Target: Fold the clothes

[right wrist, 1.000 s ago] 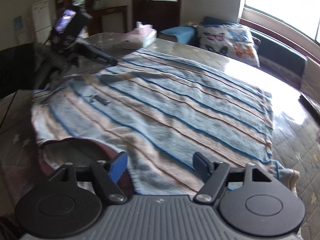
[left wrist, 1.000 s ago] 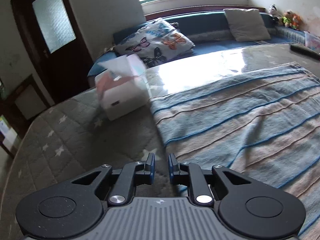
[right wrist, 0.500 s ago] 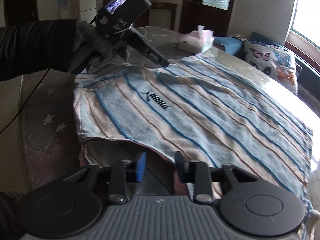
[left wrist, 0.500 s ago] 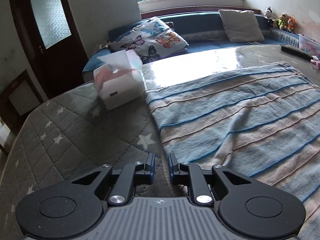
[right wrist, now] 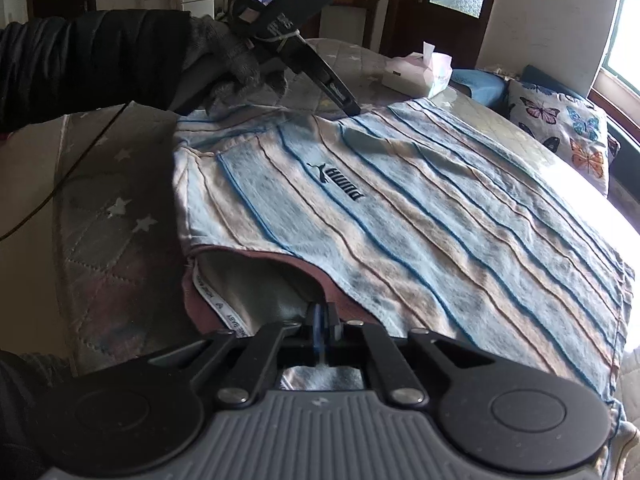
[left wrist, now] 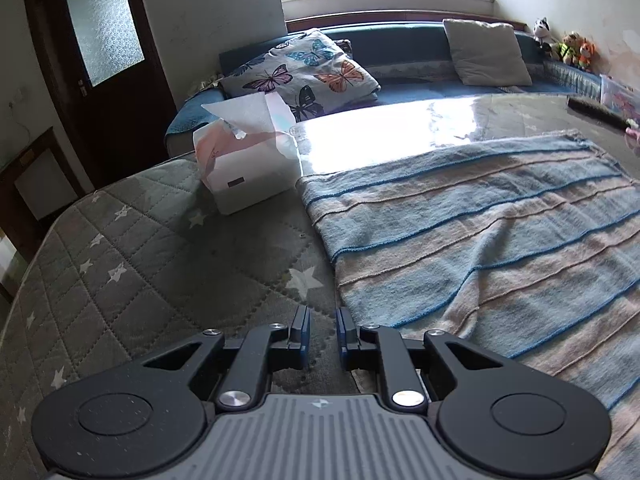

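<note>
A blue and beige striped shirt [right wrist: 420, 216] lies flat on the quilted table; it also shows in the left wrist view [left wrist: 500, 240]. My right gripper [right wrist: 322, 320] is shut on the shirt's dark red collar [right wrist: 296, 268] at the near edge. My left gripper [left wrist: 322, 330] is nearly closed with a small gap and holds nothing; it sits over the quilt at the shirt's left edge. In the right wrist view the left gripper [right wrist: 352, 110] touches the shirt's far shoulder edge, held by a gloved hand [right wrist: 224, 60].
A white tissue box [left wrist: 248, 168] stands on the quilted table cover [left wrist: 140, 260] beyond the shirt. A butterfly pillow [left wrist: 308, 72] and a grey cushion [left wrist: 486, 52] lie on the bench behind. A dark remote [left wrist: 596, 112] lies at the far right.
My right gripper closed from wide open onto the shirt's collar. My left gripper shifted along the shirt's edge, and its view moved closer to the tissue box.
</note>
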A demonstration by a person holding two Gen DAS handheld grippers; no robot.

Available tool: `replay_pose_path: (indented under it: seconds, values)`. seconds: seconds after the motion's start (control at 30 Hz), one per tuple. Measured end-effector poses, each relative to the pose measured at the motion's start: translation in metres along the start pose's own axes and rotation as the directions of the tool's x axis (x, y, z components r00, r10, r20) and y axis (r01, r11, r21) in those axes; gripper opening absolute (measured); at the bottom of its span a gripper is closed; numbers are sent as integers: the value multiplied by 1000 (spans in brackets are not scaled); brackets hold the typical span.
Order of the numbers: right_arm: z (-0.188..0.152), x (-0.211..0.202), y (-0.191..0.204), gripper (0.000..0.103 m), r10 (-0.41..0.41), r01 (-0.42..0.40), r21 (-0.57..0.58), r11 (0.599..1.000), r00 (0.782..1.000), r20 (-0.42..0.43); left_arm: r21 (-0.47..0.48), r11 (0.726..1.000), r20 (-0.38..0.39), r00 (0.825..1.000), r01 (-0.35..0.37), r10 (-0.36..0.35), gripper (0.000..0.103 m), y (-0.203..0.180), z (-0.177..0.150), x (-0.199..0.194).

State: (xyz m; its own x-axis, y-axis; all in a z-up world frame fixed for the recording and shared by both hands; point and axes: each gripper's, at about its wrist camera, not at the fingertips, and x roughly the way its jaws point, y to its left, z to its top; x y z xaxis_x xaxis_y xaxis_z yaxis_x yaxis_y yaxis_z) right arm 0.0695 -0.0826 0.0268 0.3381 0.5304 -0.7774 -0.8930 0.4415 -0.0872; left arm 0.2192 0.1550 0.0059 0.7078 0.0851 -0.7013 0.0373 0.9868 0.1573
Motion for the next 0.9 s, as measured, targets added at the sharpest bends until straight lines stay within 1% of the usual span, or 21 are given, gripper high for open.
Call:
replay_pose_path:
  seconds: [0.1, 0.13, 0.17, 0.23, 0.3, 0.33, 0.4, 0.47, 0.53, 0.6, 0.67, 0.73, 0.9]
  values:
    - [1, -2, 1, 9, -18, 18, -3, 1000, 1000, 10, 10, 1000, 11, 1000, 4, -4, 19, -2, 0, -7]
    - [2, -3, 2, 15, -25, 25, -7, 1000, 1000, 16, 14, 1000, 13, 1000, 8, -8, 21, -3, -1, -10]
    - [3, -4, 3, 26, -31, 32, -10, 999, 999, 23, 19, 1000, 15, 1000, 10, -10, 24, -4, -1, -12]
    - [5, -6, 5, 34, -38, 38, -19, 999, 999, 36, 26, 1000, 17, 1000, 14, -15, 29, -6, -3, -16]
    - [8, -5, 8, 35, -30, 31, -35, 999, 999, 38, 31, 999, 19, 1000, 18, -18, 30, -8, -7, -21]
    - [9, -4, 10, 38, -23, 24, -46, 999, 999, 38, 32, 999, 18, 1000, 19, -19, 30, -8, -9, -23]
    - [11, -2, 14, 39, -12, 15, -64, 998, 999, 39, 33, 999, 19, 1000, 19, -20, 31, -8, -15, -28]
    - [14, 1, 19, 39, 3, 0, -89, 996, 999, 39, 33, 999, 21, 1000, 14, -15, 38, -7, -22, -34]
    - [16, 4, 25, 41, 21, -17, -103, 994, 999, 40, 30, 1000, 21, 1000, 8, -9, 41, -6, -29, -39]
    - [18, 6, 30, 43, 38, -33, -114, 993, 998, 42, 26, 1000, 19, 1000, -6, 6, 42, -3, -36, -44]
    - [18, 7, 35, 44, 60, -54, -127, 990, 997, 46, 23, 1000, 21, 1000, -19, 19, 44, 0, -44, -51]
    - [17, 6, 38, 46, 64, -58, -133, 989, 997, 46, 16, 999, 28, 999, -29, 28, 47, 2, -52, -58]
    - [13, 4, 46, 46, 74, -67, -147, 987, 996, 44, -14, 998, 31, 998, -56, 56, 47, 8, -71, -73]
